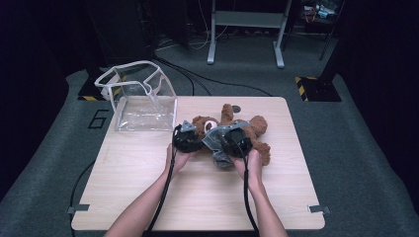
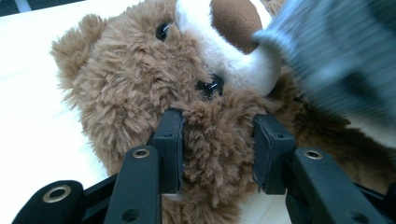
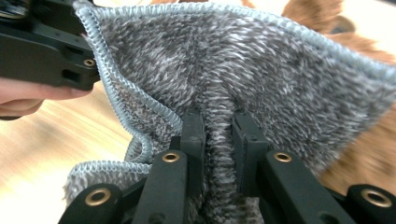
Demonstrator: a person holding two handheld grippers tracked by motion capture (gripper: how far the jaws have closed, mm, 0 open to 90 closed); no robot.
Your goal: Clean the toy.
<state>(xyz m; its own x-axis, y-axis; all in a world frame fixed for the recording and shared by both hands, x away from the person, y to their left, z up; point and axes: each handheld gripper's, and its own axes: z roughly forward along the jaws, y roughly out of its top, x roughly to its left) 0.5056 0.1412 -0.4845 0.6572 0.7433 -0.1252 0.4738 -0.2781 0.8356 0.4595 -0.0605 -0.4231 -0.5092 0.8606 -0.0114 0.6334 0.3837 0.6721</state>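
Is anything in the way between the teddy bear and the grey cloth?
No. The right gripper pinches the grey cloth, which already lies against the teddy bear, whose head the left gripper clamps.

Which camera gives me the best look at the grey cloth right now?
The right gripper view: the grey cloth spreads across it, pinched between the fingers, weave and stitched edge clear. The left gripper view shows a blurred corner; the high view shows a small bunch under the grippers.
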